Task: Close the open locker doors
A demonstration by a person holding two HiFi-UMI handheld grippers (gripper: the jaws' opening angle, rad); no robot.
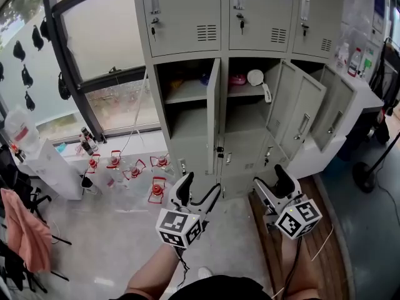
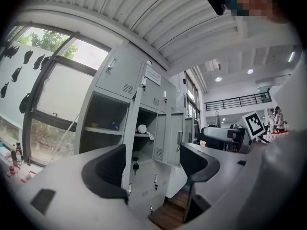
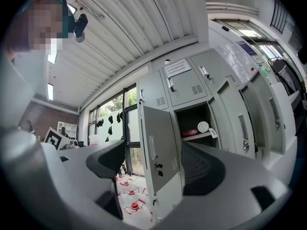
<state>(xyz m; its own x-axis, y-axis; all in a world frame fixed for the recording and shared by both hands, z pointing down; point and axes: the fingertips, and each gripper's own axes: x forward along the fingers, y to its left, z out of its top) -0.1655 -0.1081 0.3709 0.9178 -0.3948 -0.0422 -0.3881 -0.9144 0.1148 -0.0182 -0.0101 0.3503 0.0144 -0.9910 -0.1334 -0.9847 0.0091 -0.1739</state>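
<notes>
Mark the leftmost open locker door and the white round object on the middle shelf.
leftmost open locker door (image 1: 213,114): head view, mid-height of its panel.
white round object (image 1: 255,77): head view, centre of its disc.

We are looking at a daylit room.
Daylight is coming through the big window (image 1: 106,36) onto the pale floor (image 1: 106,236); a ribbed ceiling (image 2: 144,18) is running overhead.
</notes>
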